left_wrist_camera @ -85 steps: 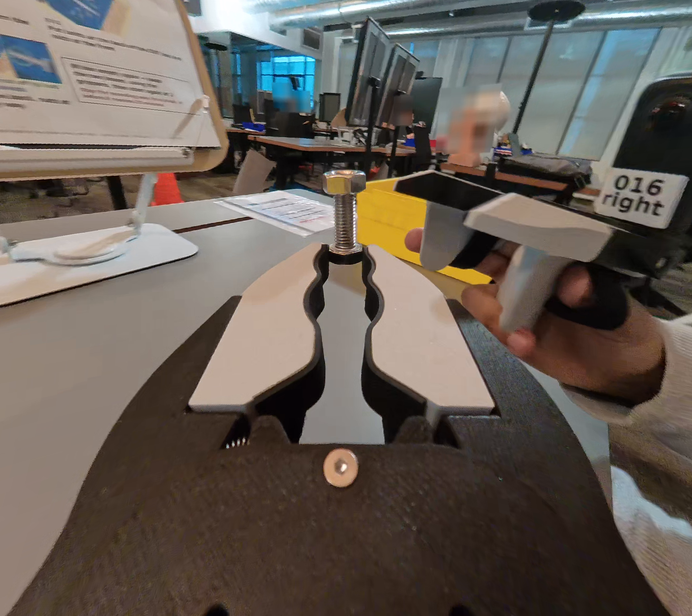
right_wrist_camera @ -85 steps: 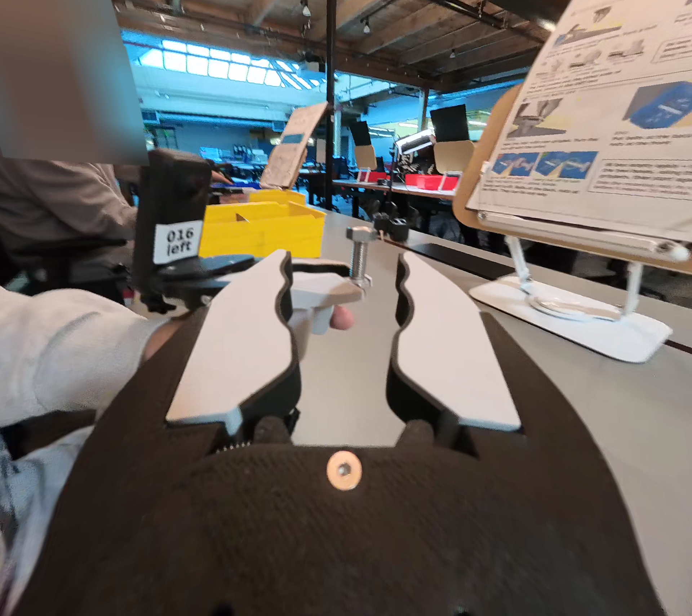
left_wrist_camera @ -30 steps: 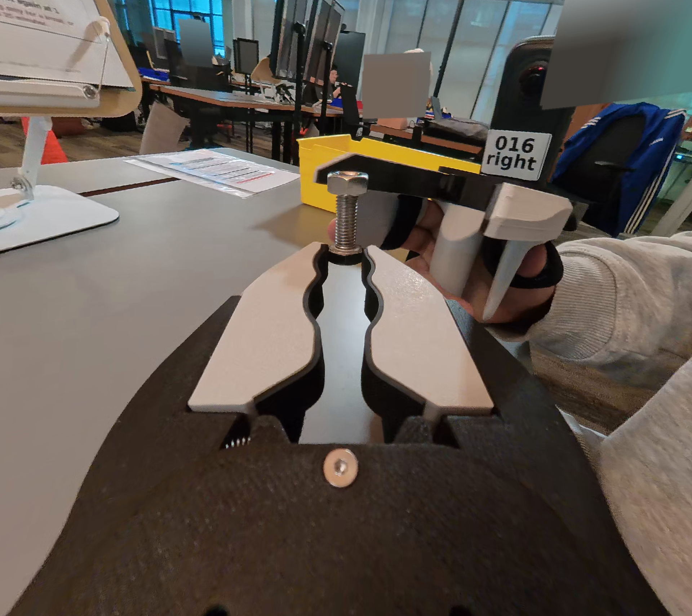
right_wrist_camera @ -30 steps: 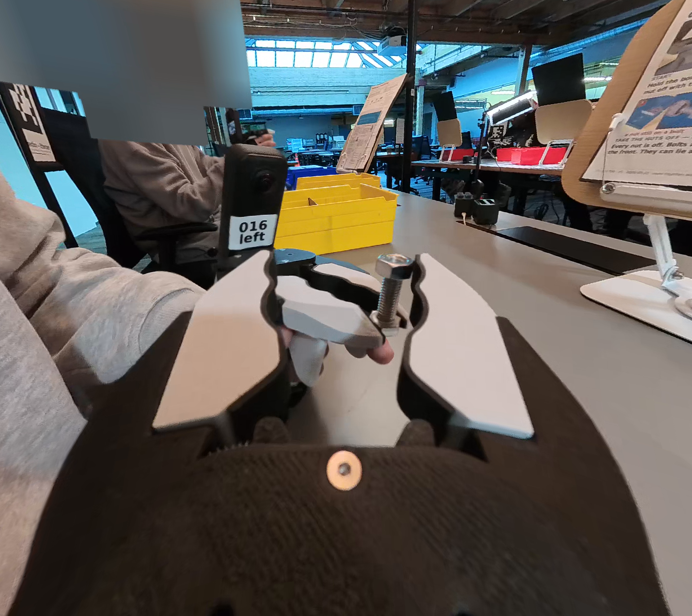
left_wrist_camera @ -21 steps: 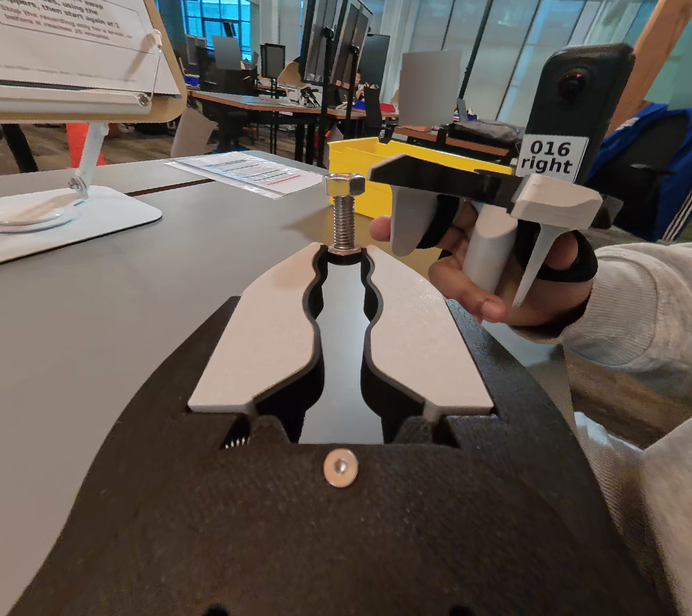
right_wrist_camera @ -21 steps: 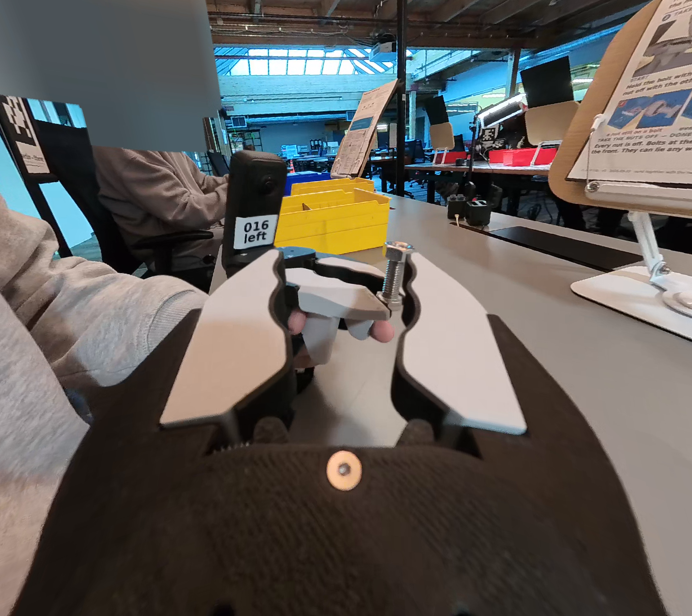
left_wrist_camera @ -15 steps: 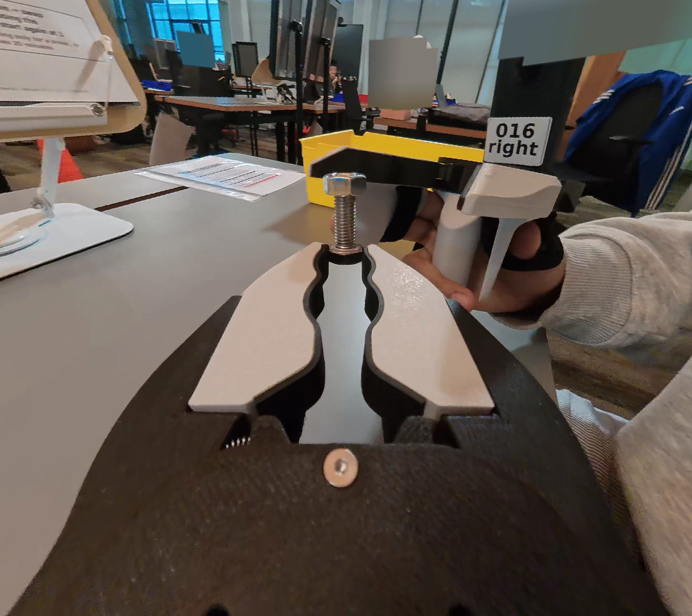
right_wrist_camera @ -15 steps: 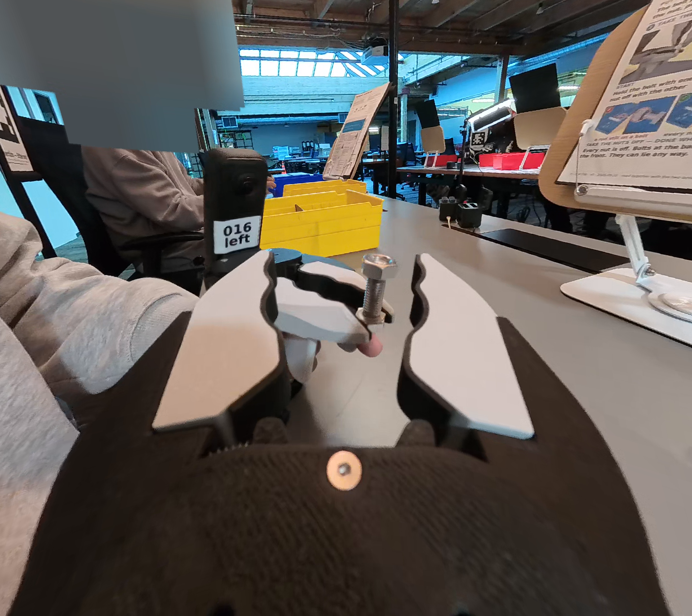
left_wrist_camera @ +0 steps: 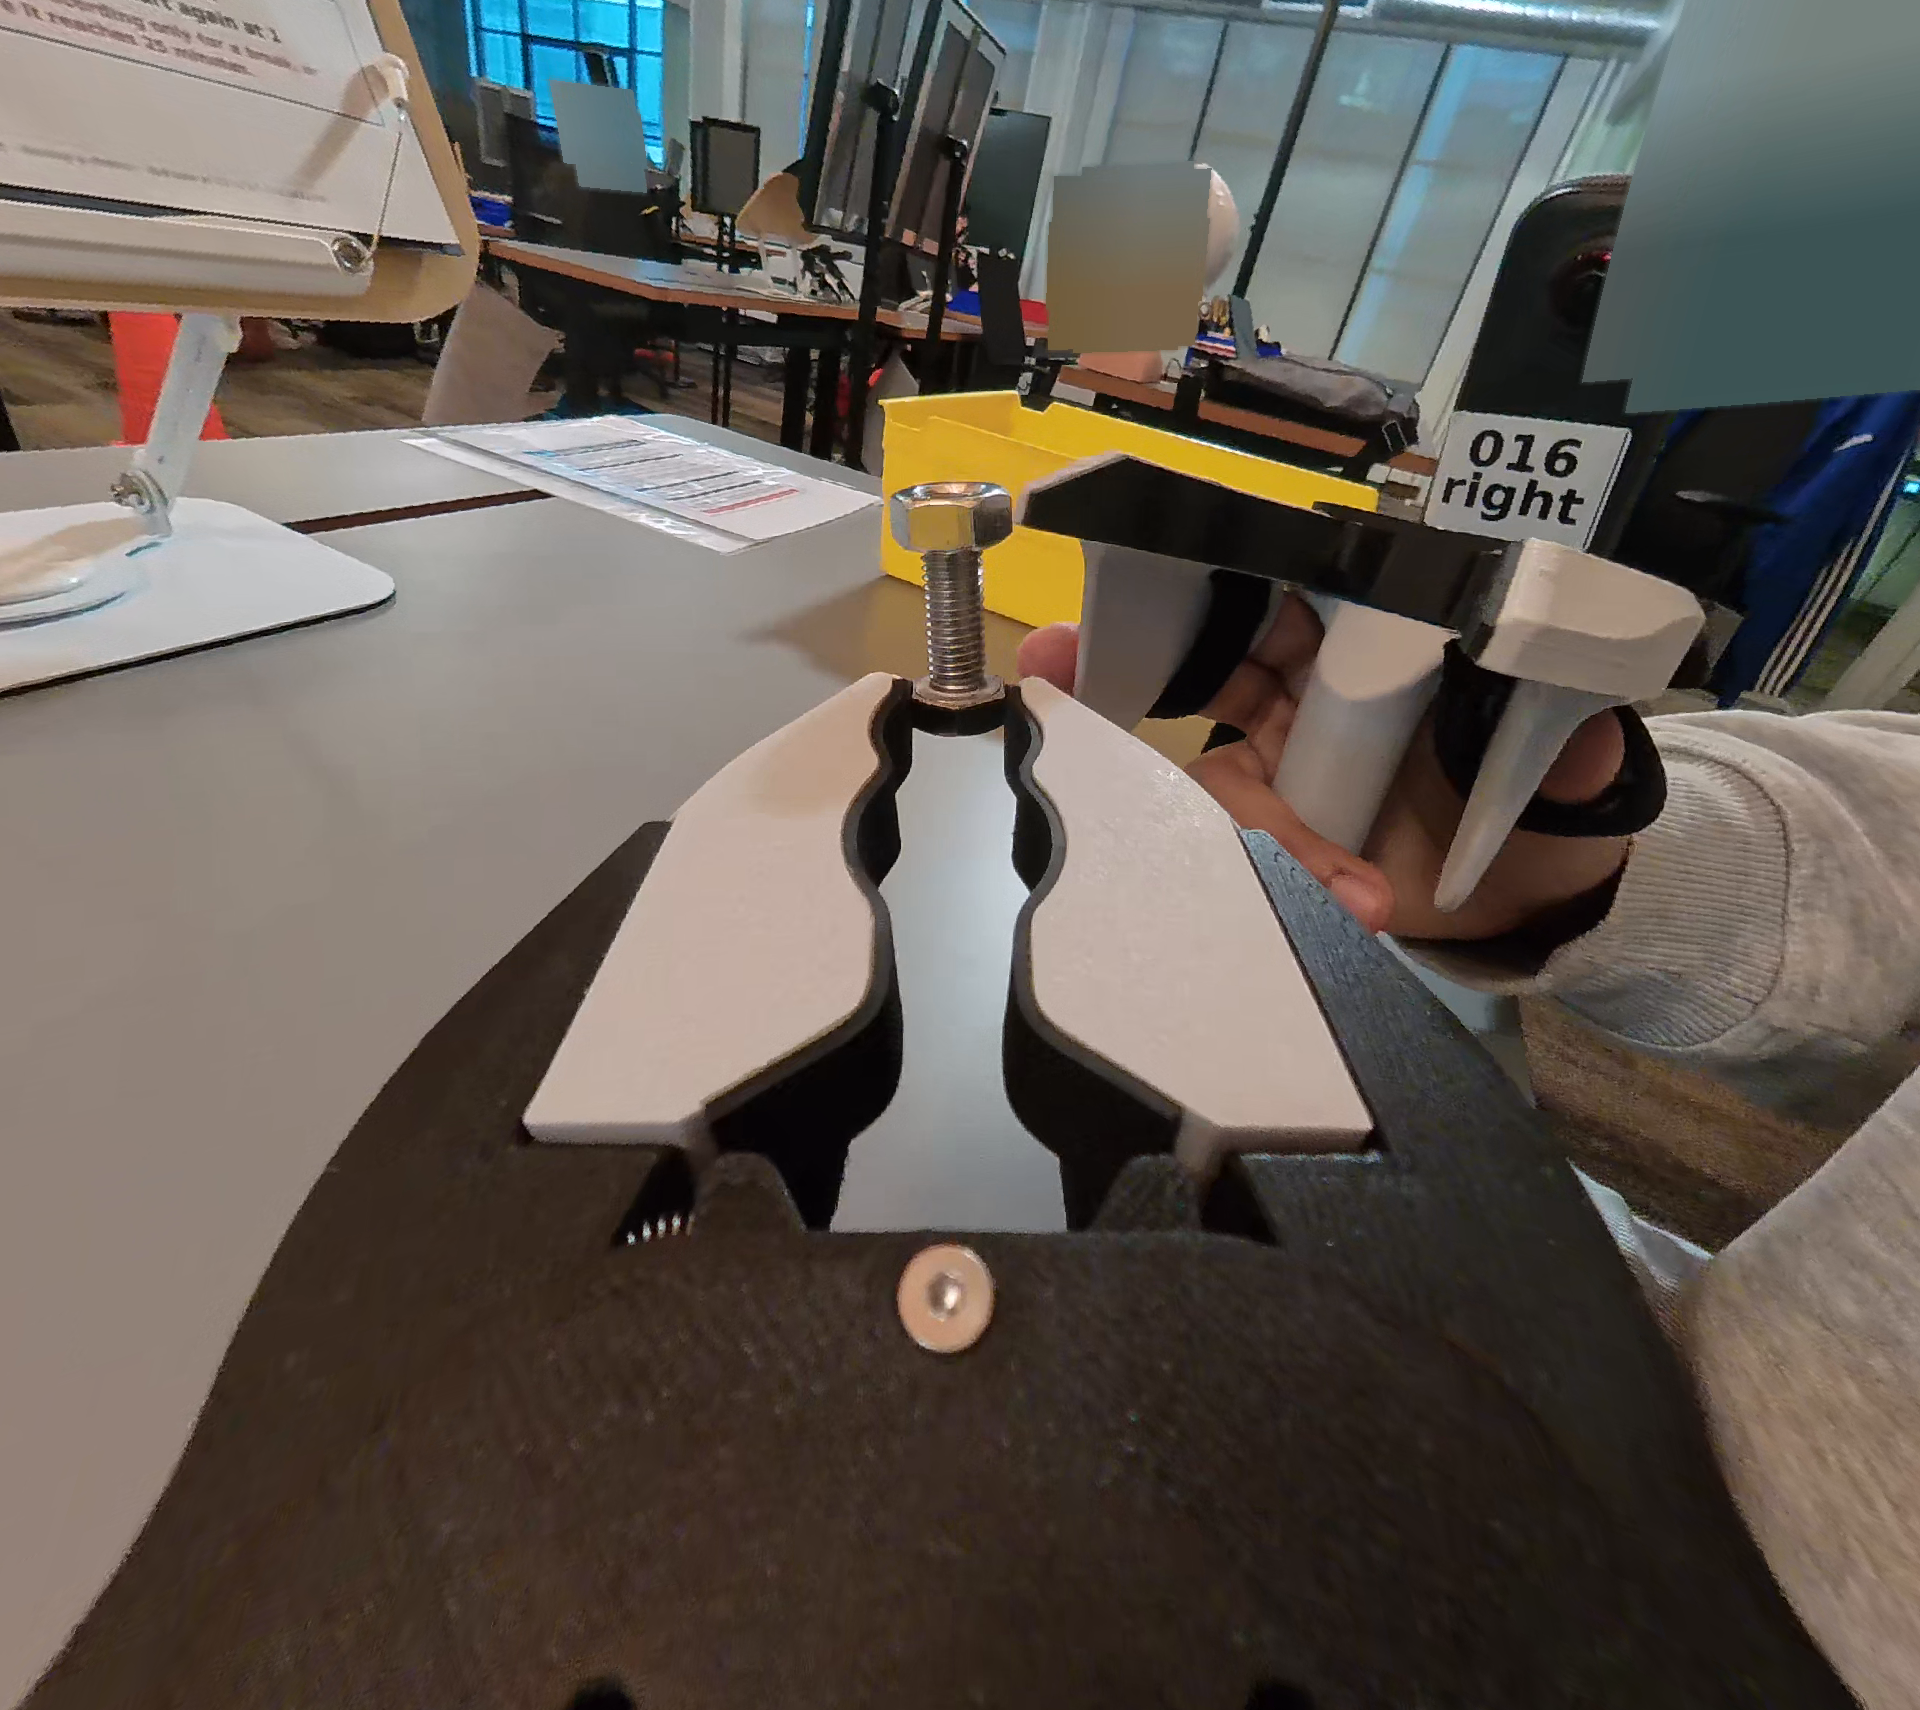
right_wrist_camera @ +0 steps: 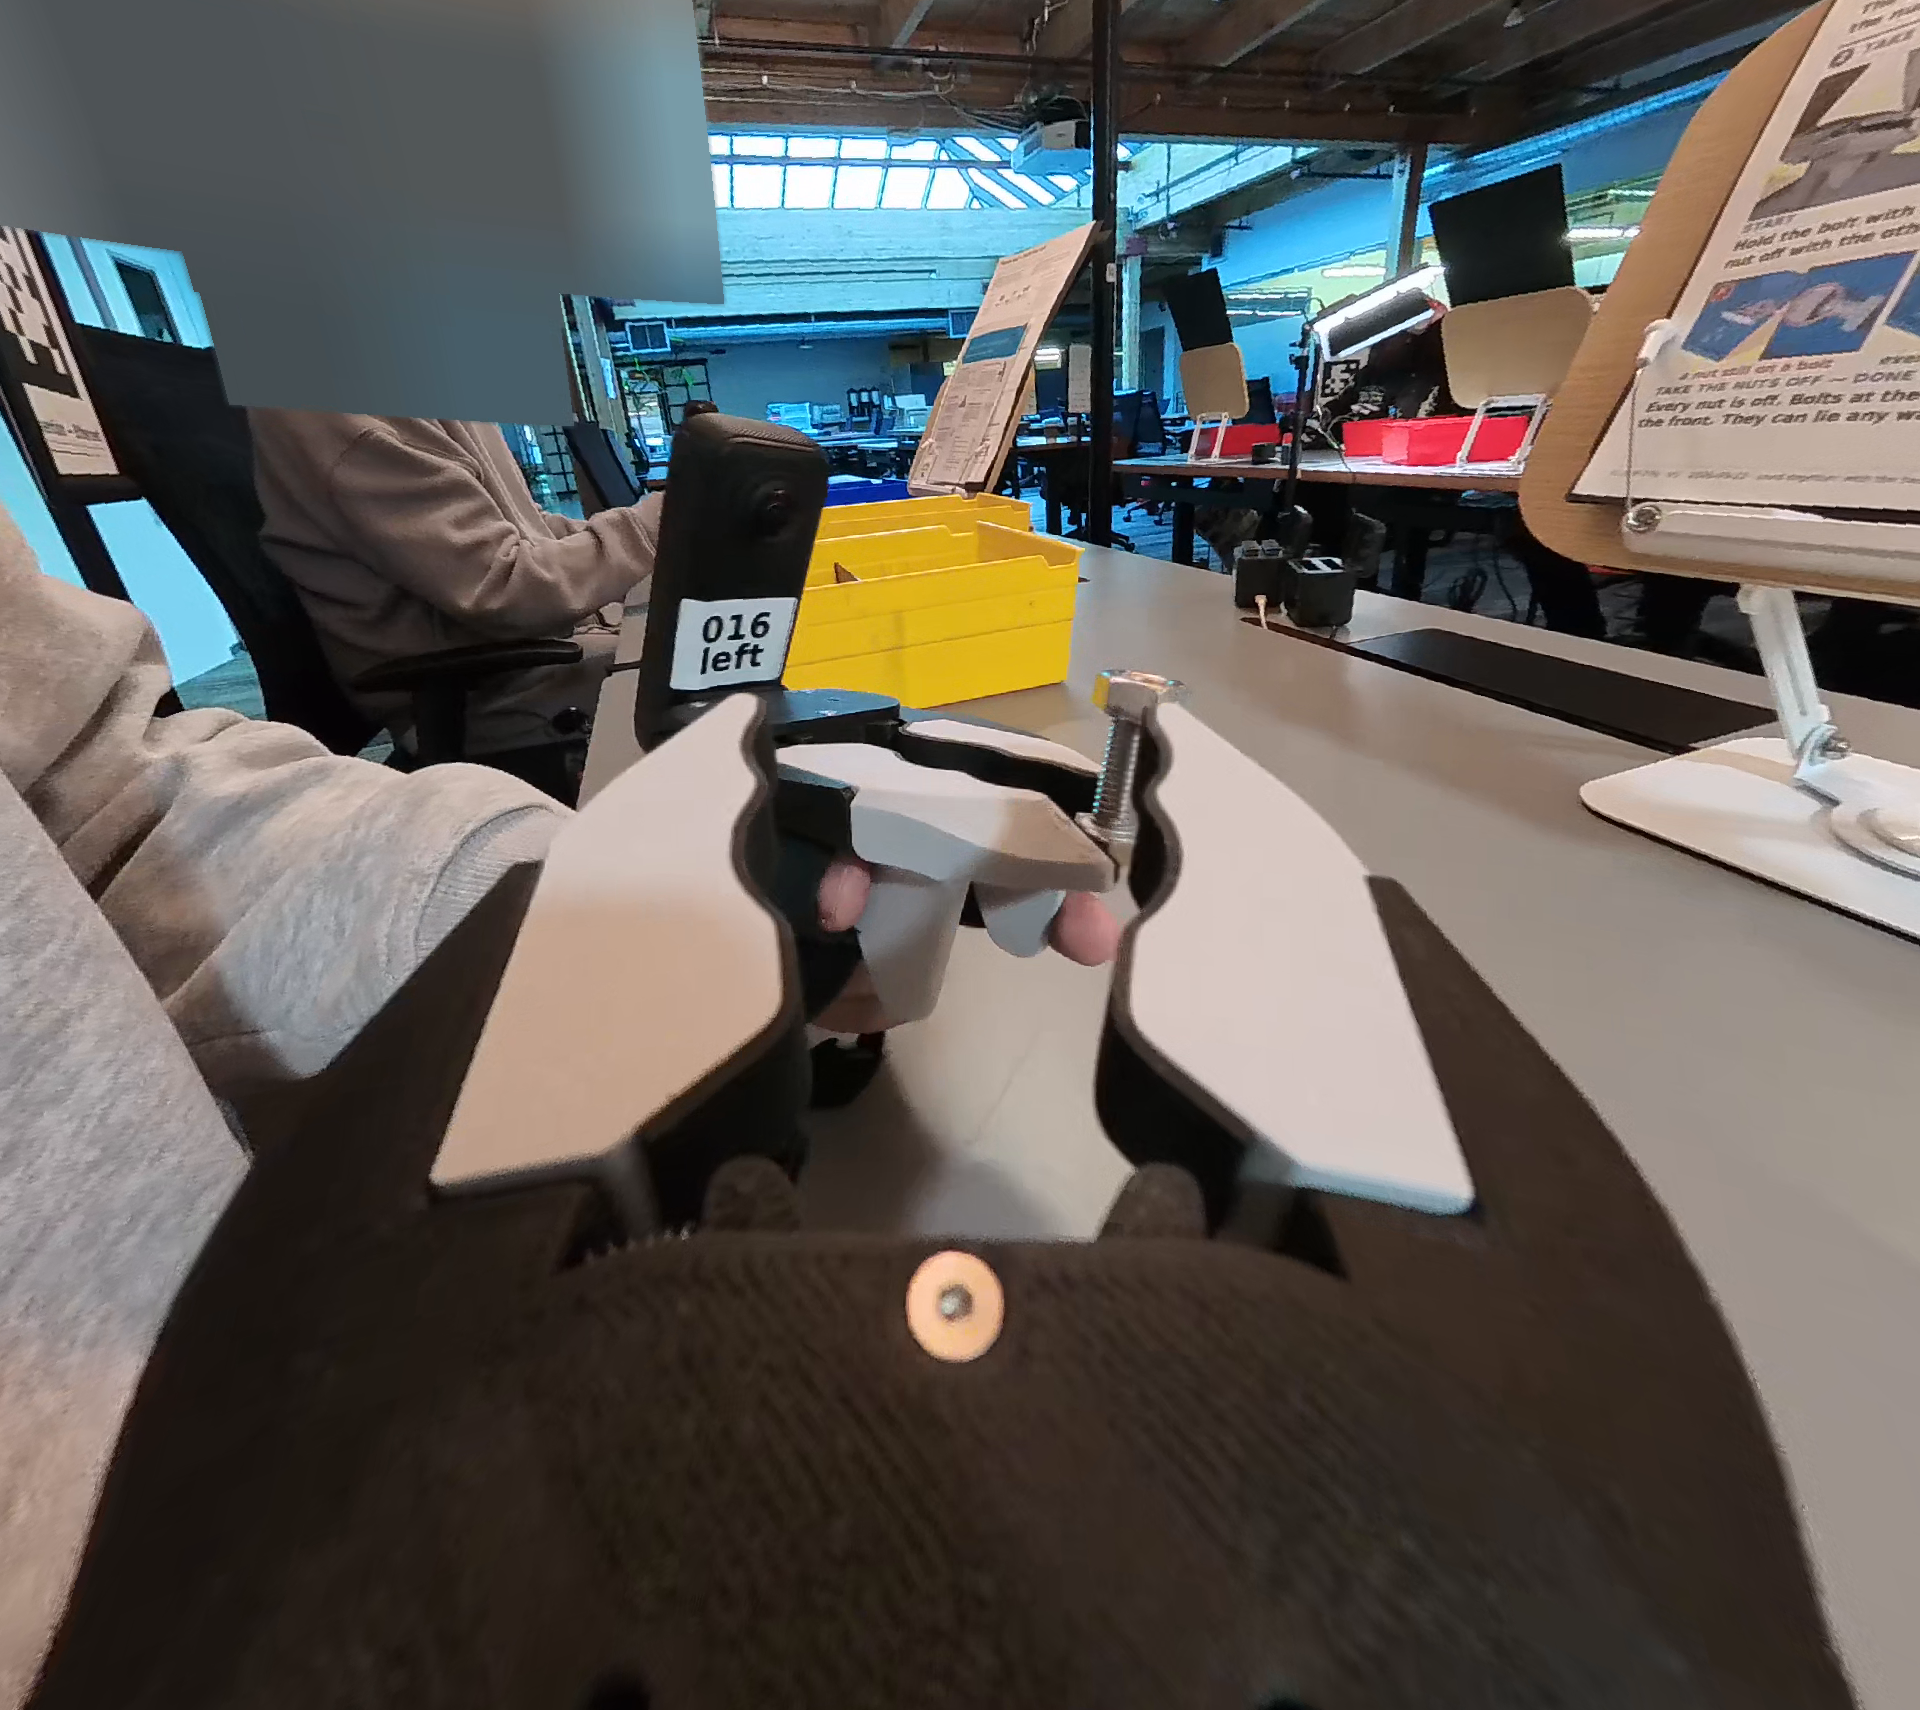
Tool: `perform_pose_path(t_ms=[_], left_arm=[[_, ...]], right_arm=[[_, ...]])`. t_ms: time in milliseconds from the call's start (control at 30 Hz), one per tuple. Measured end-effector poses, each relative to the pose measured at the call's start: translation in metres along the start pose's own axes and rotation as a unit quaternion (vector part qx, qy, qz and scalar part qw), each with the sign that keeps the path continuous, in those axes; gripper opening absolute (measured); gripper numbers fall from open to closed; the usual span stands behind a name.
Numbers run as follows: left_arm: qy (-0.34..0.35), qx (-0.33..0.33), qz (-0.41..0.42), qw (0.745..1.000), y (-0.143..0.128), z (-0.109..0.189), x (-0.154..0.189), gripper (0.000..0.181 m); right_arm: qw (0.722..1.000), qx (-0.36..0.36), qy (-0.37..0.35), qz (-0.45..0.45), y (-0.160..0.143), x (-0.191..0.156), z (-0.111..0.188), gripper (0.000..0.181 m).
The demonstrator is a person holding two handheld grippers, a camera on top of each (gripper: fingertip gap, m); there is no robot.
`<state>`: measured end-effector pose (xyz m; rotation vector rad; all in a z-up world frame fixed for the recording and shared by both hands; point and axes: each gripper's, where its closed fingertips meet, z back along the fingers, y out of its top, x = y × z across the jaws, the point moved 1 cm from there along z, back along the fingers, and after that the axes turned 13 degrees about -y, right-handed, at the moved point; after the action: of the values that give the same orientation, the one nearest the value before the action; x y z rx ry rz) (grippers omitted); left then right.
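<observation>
At the upper left of the left wrist view a document stand holds a printed sheet, its white base resting on the grey table. Toward the centre, a plastic-sleeved paper lies flat on the table, and behind it to the right sits a yellow bin. In the middle of the frame the left gripper has its two white fingers drawn close at the tips, pinching the lower end of a steel bolt that stands upright with its hex head on top. Just right of the bolt head is the black edge of the right gripper, gripped by a hand in a grey sleeve. In the right wrist view, the left of the frame shows a grey sleeve and the left gripper's camera body, with the yellow bin behind it on the table. At the centre the right gripper has its fingers spread wide and holds nothing; the left gripper and the tilted-looking bolt show in the gap, the bolt right beside the right-hand finger, though contact cannot be told. At the far right stands the document stand.
</observation>
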<state>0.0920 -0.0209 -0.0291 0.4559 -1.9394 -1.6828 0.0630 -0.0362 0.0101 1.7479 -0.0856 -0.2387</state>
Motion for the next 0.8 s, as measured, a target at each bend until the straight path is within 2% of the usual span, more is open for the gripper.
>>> perform_pose_path(t_ms=[233, 600, 800], left_arm=[[-0.023, -0.012, -0.022, 0.999, -0.002, -0.005, 0.012, 0.019], [-0.007, -0.011, -0.015, 1.000, -0.001, -0.001, 0.003, 0.019], [-0.013, -0.014, -0.020, 1.000, -0.002, -0.001, 0.005, 0.019]], right_arm=[[1.000, 0.005, -0.018, 0.002, 0.000, 0.005, -0.001, 0.076], [1.000, 0.001, 0.006, 0.002, 0.000, -0.001, 0.001, 0.071], [1.000, 0.004, -0.007, 0.000, 0.001, 0.004, 0.001, 0.074]])
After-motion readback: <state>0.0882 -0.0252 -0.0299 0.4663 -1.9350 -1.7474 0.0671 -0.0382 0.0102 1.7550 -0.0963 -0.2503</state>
